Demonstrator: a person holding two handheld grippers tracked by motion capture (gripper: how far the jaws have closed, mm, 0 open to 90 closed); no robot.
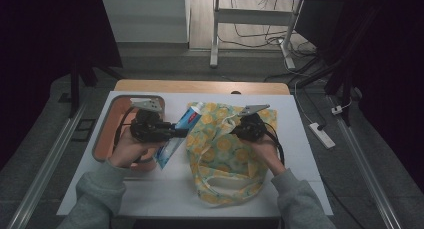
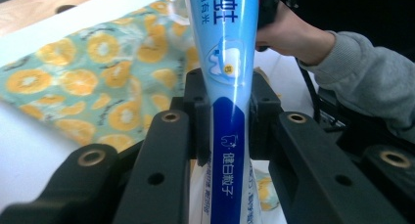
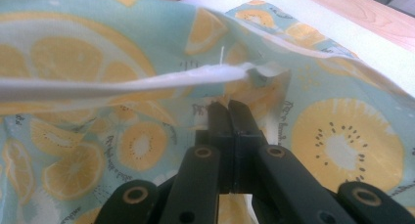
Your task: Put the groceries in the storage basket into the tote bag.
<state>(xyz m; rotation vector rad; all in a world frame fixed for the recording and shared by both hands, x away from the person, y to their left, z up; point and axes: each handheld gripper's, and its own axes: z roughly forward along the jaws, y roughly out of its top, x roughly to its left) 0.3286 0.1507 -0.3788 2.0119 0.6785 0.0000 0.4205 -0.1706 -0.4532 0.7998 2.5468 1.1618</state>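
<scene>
The left gripper [image 2: 226,111] has its jaws clamped on a blue toothpaste tube [image 2: 222,62], held at the left edge of the citrus-print cloth bag [image 1: 225,154]. The right gripper [image 3: 230,117] has its jaws pressed together, apparently pinching the bag's fabric near its white drawstring [image 3: 122,84]. Judging by this, the tube goes into the bag: lift the pinched edge to widen the mouth, then slide the tube in nose-first. The tube carries white Chinese characters and a tooth emblem; I cannot make out a brand. A pink tray [image 1: 107,134] lies left of the bag.
</scene>
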